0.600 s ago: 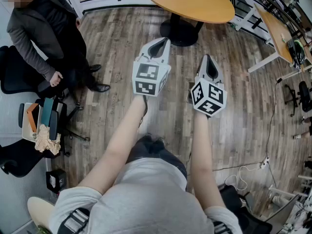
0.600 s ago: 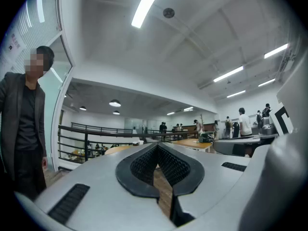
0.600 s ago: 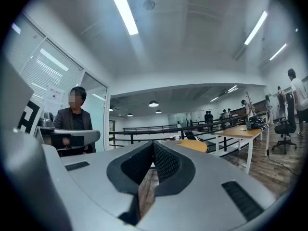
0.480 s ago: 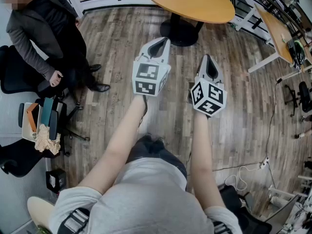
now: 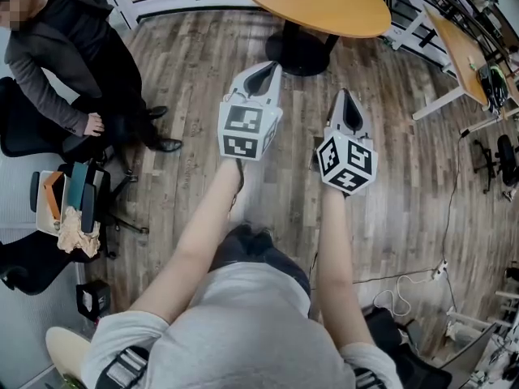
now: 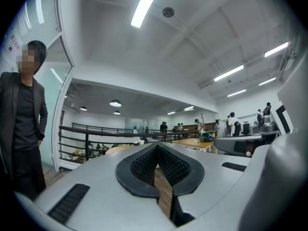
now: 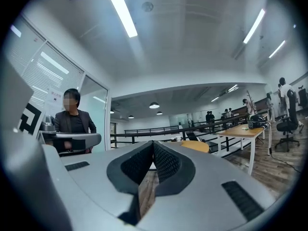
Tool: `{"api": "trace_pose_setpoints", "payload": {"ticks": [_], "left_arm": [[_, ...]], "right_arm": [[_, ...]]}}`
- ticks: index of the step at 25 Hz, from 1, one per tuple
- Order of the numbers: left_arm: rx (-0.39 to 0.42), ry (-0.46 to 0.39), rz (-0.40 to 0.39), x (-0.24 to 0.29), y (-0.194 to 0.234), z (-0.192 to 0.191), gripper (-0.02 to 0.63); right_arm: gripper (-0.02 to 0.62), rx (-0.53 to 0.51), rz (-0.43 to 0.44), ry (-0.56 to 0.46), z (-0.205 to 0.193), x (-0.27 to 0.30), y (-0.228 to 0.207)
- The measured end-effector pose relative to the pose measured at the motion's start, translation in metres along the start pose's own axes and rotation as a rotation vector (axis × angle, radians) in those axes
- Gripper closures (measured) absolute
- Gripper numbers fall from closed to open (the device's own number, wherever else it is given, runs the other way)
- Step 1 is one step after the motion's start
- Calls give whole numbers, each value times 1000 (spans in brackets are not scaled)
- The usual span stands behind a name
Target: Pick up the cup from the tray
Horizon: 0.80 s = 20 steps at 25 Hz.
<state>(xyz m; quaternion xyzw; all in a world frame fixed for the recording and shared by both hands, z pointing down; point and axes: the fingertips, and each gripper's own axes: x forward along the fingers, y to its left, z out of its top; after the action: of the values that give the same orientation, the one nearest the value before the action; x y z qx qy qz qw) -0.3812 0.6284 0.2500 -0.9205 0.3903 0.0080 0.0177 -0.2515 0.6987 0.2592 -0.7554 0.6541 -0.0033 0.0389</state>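
No cup and no tray show in any view. In the head view both grippers are held out at arm's length over a wooden plank floor (image 5: 186, 63). My left gripper (image 5: 268, 65) points up and away, its marker cube toward me, and the jaws meet at the tips with nothing between them. My right gripper (image 5: 347, 94) is beside it, a little to the right, also shut and empty. In the left gripper view the left gripper (image 6: 156, 146) looks level across a large hall. The right gripper (image 7: 153, 142) sees the same hall in its own view.
A round wooden table (image 5: 316, 2) on a black base (image 5: 296, 51) stands just beyond the grippers. A person in a dark jacket (image 5: 73, 63) is at the left beside an office chair (image 5: 69, 209) piled with things. A desk (image 5: 462, 51) and floor cables (image 5: 405, 294) are at the right.
The person in the dark jacket has shifted slightly to the left. My left gripper has edged a little left; the right one has stayed still.
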Motion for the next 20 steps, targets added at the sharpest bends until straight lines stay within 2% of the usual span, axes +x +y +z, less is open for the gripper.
{"api": "trace_pose_setpoints", "payload": {"ticks": [20], "left_arm": [[22,-15,35,25,-32,2,600]], "right_arm": [[589,3,55,-24,5,3,-43]]}}
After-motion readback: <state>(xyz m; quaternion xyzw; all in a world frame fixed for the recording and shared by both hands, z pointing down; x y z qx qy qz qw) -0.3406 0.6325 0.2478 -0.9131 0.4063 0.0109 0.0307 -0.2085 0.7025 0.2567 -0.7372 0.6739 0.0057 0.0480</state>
